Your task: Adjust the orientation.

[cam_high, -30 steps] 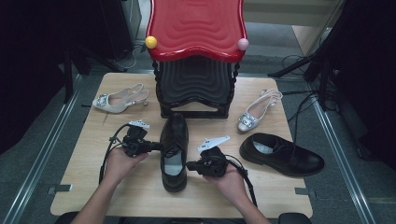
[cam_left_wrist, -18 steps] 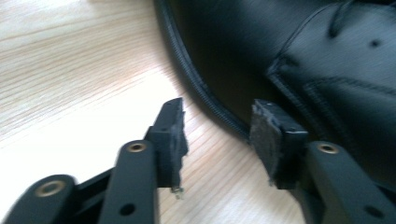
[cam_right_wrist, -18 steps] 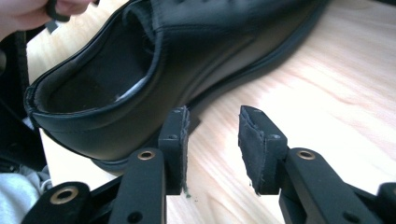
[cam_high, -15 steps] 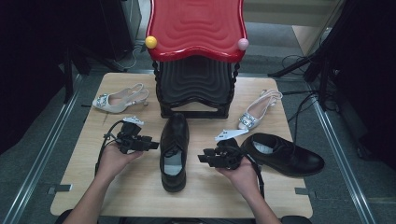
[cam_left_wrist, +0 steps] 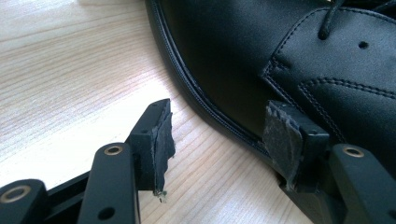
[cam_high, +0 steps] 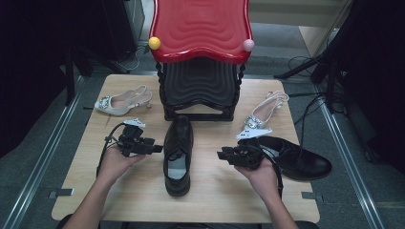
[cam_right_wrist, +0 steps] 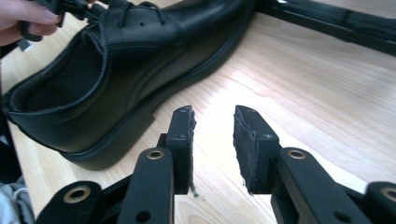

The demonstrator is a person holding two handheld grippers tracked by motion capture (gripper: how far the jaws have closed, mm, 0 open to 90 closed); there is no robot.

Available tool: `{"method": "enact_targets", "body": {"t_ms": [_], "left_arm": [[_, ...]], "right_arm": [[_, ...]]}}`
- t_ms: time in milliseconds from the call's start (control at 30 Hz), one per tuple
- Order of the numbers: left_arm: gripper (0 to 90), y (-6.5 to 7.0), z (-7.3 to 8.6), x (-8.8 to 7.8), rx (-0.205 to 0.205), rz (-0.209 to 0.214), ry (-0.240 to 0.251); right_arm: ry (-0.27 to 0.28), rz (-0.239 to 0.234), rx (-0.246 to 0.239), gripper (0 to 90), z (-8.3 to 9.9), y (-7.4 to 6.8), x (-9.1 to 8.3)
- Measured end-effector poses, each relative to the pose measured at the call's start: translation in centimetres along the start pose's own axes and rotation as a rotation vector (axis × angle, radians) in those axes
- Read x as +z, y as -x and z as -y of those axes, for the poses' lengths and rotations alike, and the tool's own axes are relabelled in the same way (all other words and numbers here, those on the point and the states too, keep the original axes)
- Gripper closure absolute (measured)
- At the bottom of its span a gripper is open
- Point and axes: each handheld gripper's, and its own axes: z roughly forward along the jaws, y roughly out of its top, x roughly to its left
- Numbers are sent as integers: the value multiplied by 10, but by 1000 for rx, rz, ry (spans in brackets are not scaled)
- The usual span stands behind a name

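Two black lace-up shoes on the table: the middle shoe (cam_high: 178, 155) lies toe-far just near of the black stand (cam_high: 199, 90), the second black shoe (cam_high: 291, 155) lies at the right. Two pale slingback heels too, one (cam_high: 122, 101) far left, one (cam_high: 264, 112) far right. One red seat (cam_high: 200, 28) tops the stand. No writing readable anywhere. Left gripper (cam_high: 152, 147) sits just left of the middle shoe, jaws released and just opened wide, bare table between them. Right gripper (cam_high: 223, 155) hangs right of that shoe, jaws apart but just narrowing, holding nothing
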Motion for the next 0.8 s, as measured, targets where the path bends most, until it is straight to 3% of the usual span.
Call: {"method": "enact_targets", "body": {"t_ms": [167, 333, 433, 600, 800], "left_arm": [[426, 2, 0, 2, 9, 2, -10], [429, 3, -1, 3, 10, 8, -7], [428, 4, -4, 4, 28, -4, -40], [432, 5, -9, 6, 55, -14, -44], [434, -1, -11, 6, 29, 14, -14]], "right_arm": [[3, 39, 19, 799, 1, 7, -12], [10, 60, 75, 900, 2, 20, -26], [14, 93, 99, 900, 4, 28, -36], [31, 143, 129, 900, 9, 36, -55], [68, 201, 174, 900, 19, 44, -78]]}}
